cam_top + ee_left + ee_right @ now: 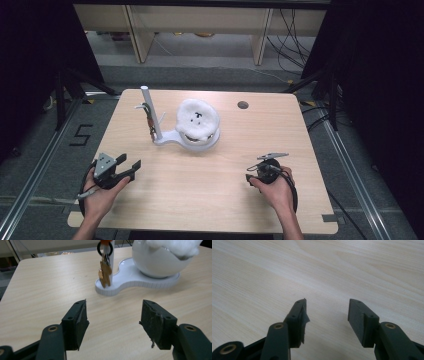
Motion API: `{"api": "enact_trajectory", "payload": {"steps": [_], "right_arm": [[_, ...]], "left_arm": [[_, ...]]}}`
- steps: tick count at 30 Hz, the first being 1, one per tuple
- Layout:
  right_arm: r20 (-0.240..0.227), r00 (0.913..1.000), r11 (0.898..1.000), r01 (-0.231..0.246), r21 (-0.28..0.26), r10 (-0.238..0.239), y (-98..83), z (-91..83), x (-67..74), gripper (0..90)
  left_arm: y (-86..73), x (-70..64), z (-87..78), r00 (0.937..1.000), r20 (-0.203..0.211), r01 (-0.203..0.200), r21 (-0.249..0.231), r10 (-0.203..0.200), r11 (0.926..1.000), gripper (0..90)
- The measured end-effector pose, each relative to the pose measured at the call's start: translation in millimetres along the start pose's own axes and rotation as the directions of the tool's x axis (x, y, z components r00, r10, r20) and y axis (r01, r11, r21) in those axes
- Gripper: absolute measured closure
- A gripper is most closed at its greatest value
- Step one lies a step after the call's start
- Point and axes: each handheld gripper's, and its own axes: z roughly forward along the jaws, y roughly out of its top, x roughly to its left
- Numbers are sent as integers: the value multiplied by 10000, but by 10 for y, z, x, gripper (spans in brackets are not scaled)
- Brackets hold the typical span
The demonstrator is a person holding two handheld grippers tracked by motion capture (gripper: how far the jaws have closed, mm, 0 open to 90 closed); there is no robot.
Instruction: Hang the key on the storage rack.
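A white stand (168,139) sits mid-table, with an upright pole (149,108) and a round bowl (202,141). A white fluffy toy (197,118) with dark face marks fills the bowl. A bunch of keys (104,273) with a brown charm hangs from a black ring on the pole. My left gripper (129,162) is at the near left of the table, open, with nothing between its jaws; in the left gripper view the left gripper (115,308) points at the stand (130,278) and bowl (156,262). My right gripper (253,173) rests at the near right, and in the right gripper view the right gripper (327,305) is open over bare wood.
The wooden table (215,200) has a round cable hole (243,105) near its far right edge. Dark frames and cables stand on the floor to both sides. Wooden furniture legs stand beyond the far edge.
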Motion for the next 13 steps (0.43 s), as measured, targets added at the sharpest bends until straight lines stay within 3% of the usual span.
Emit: {"api": "enact_trajectory", "payload": {"steps": [2,4,5,7,13], "right_arm": [[-66,9995,9995,309,-76,-310,-7,14,-7,499],[-152,9998,9999,111,-6,-112,1,11,12,498],[298,9995,9998,135,-120,-131,-1,22,28,497],[399,9991,9999,132,-107,-127,0,26,33,496],[254,9994,9995,224,-242,-218,0,22,41,494]], "left_arm": [[-78,-14,-4,10000,-34,-22,-98,21,10000,373],[-119,-17,-4,10000,26,-75,-202,76,9998,370],[-130,-23,-8,10000,-11,-75,-223,75,9997,369],[-162,-31,-10,9998,-54,-167,-293,165,9994,368],[-202,-51,-14,9997,-118,-212,-244,209,9995,365]]}}
